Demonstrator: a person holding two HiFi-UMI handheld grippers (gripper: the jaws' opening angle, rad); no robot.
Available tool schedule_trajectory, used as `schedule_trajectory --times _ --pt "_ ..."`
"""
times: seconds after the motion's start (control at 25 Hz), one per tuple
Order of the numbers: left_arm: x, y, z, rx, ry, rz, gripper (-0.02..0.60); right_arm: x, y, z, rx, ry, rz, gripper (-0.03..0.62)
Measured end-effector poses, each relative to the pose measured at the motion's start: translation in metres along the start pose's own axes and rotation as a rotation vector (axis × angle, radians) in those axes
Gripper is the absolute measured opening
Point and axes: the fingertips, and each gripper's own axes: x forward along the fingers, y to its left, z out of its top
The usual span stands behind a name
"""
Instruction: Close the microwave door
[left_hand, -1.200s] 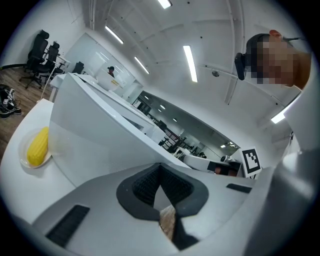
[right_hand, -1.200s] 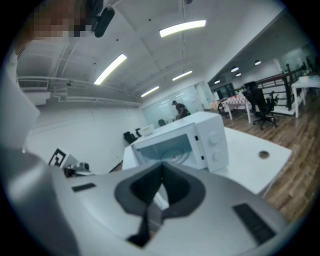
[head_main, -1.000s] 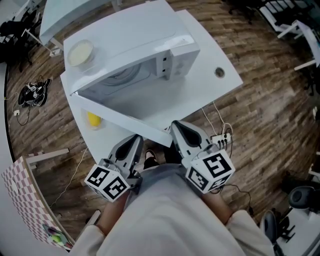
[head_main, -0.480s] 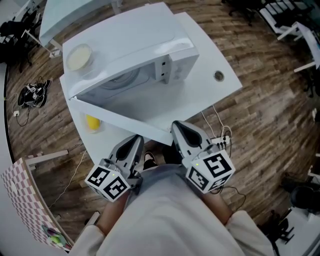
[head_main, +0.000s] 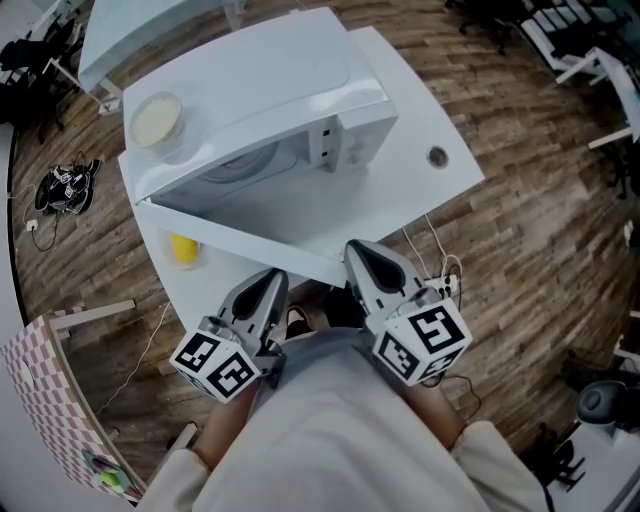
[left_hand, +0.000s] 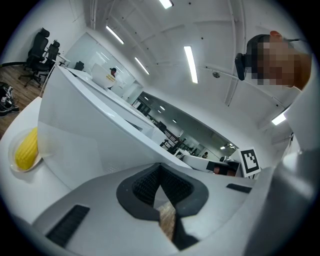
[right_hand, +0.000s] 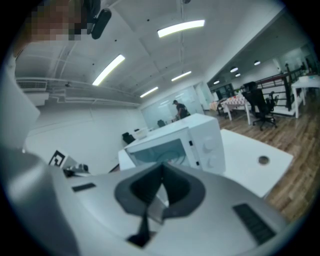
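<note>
My left gripper (head_main: 272, 278) and right gripper (head_main: 356, 250) hang at the near edge of the table (head_main: 420, 195), both with jaws pressed together. The open microwave door (head_main: 245, 243) stretches across in front of me. Its free end is close by my right gripper and its hinge end is well off to my left. That panel walls the oven cavity (head_main: 250, 160) off from my left gripper. On the door's outer side, near the hinge, a yellow item in a shallow dish (head_main: 183, 247) takes up table. Right of the microwave (head_main: 270, 85) the tabletop lies open, broken only by a small round hole (head_main: 437, 155) — room to pass round the door's end.
</note>
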Motion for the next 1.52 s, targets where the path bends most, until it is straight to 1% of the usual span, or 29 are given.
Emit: schedule_trajectory --times 0.32,0.48,0.64,1.2,1.52 --pt "0.009 0.002 0.004 0.007 -0.008 0.014 0.018 0.003 -0.011 0.007 -0.002 -0.007 0.004 0.021" --pt "0.012 0.002 0.006 -0.002 -0.021 0.028 0.018 0.004 -0.015 0.012 -0.004 -0.007 0.016 0.021" --pt "0.017 0.002 0.007 -0.018 -0.033 0.040 0.018 0.007 -0.019 0.016 -0.009 -0.006 0.037 0.021" --pt "0.028 0.005 0.013 -0.031 -0.113 0.091 0.018 0.011 -0.030 0.025 -0.051 0.011 0.114 0.021" --pt "0.030 0.000 0.011 -0.012 -0.152 0.118 0.018 0.009 -0.030 0.023 -0.072 0.028 0.165 0.021"
